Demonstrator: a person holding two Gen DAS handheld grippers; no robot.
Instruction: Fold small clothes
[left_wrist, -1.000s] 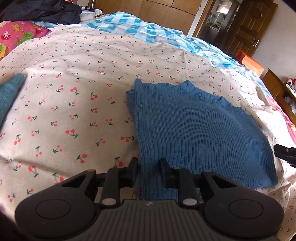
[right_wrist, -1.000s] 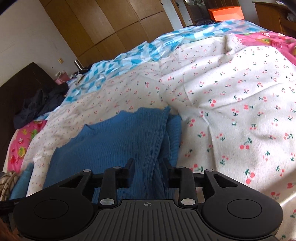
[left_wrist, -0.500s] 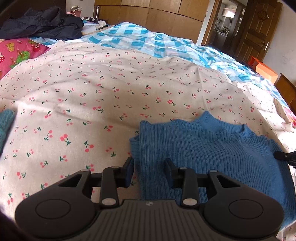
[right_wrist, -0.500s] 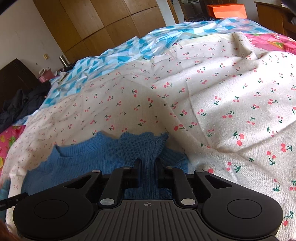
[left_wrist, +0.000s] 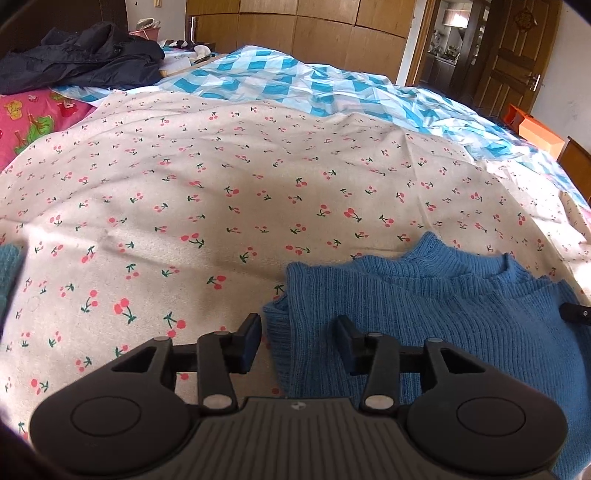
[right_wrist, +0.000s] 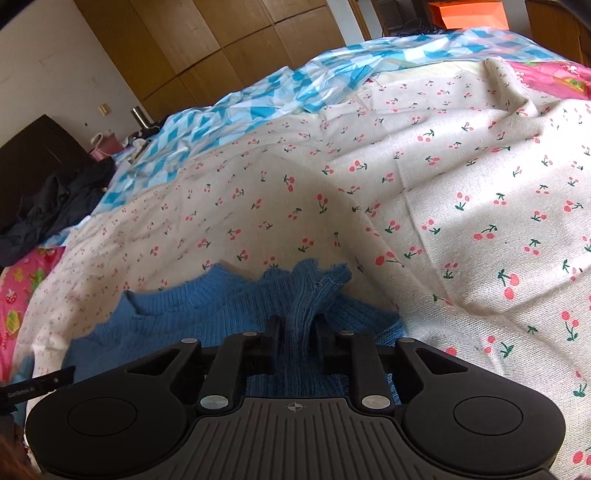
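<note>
Plain mid-blue ribbed knit sweater (left_wrist: 436, 314) lying on a cream cotton bedsheet (left_wrist: 221, 206) scattered with small pink-red cherries on green stems. Beyond that, a crumpled bedcover (left_wrist: 314, 85) checked in bright blue, pale blue and white, beside a hot-pink pillow (left_wrist: 26, 122) printed with green and yellow shapes. Heaped dark navy jacket (left_wrist: 77, 55), golden-brown wooden wardrobe panels (left_wrist: 314, 33), bright orange box (left_wrist: 535, 134).

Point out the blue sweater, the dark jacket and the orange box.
blue sweater (left_wrist: 461, 314): left wrist view, ribbed body below the collar.
dark jacket (left_wrist: 81, 59): left wrist view, middle of the crumpled heap.
orange box (right_wrist: 469, 14): right wrist view, its front face.
</note>
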